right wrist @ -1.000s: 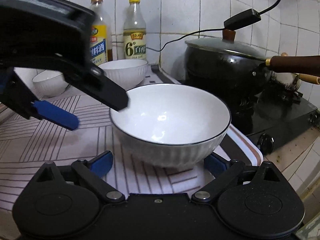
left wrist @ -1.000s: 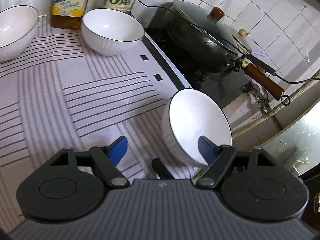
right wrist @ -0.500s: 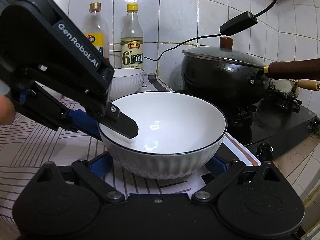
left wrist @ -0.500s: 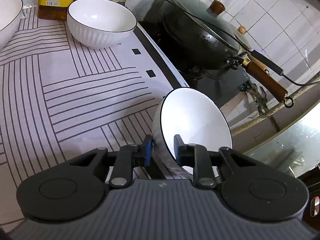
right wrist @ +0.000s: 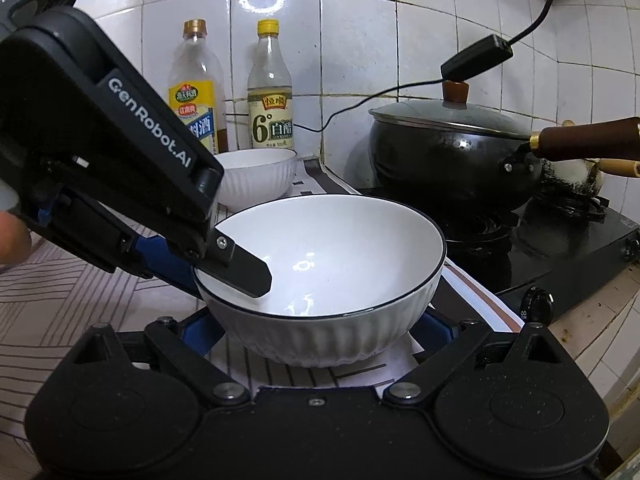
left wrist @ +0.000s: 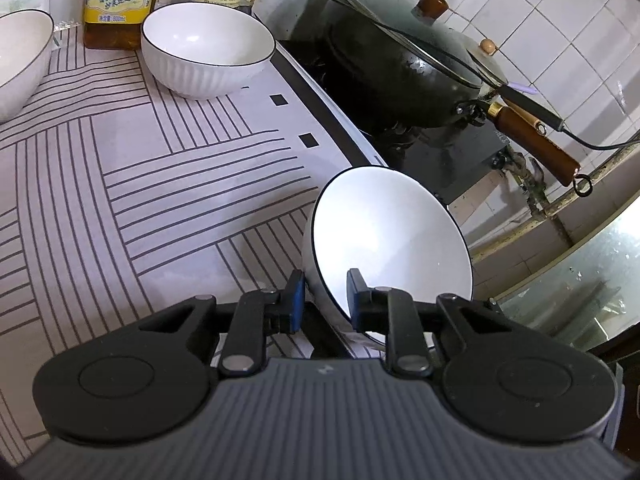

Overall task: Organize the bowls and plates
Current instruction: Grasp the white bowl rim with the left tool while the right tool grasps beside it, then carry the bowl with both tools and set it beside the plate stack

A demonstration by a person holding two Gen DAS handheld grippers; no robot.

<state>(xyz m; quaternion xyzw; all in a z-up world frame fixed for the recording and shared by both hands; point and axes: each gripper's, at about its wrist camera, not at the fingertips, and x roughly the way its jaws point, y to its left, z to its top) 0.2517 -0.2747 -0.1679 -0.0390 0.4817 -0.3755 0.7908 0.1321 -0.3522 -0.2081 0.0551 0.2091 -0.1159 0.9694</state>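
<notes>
The left gripper [left wrist: 322,294] has just closed its jaws onto the rim of the nearest white bowl [right wrist: 324,276]: one finger [right wrist: 240,266] lies inside the bowl against the wall, the other with its blue pad presses the ribbed outside, so the bowl's wall is pinched between them. The bowl sits at the near right edge of the striped mat [left wrist: 160,184], close to the black stove [right wrist: 560,248]. The right gripper [right wrist: 316,330] sits low in front of the same bowl with its jaws spread wide, a blue-padded finger showing at either side of the bowl's base; I cannot tell whether they touch it. Farther back on the mat stands a second white bowl [left wrist: 208,50], just in front of two bottles, a yellow-labelled one [left wrist: 118,0] and a clear one marked with a 6 [right wrist: 270,92], both against the tiled wall. A third bowl [left wrist: 20,62] shows at the far left edge of the left wrist view. On the stove to the right rests a lidded black wok [right wrist: 452,156] with a wooden handle.
</notes>
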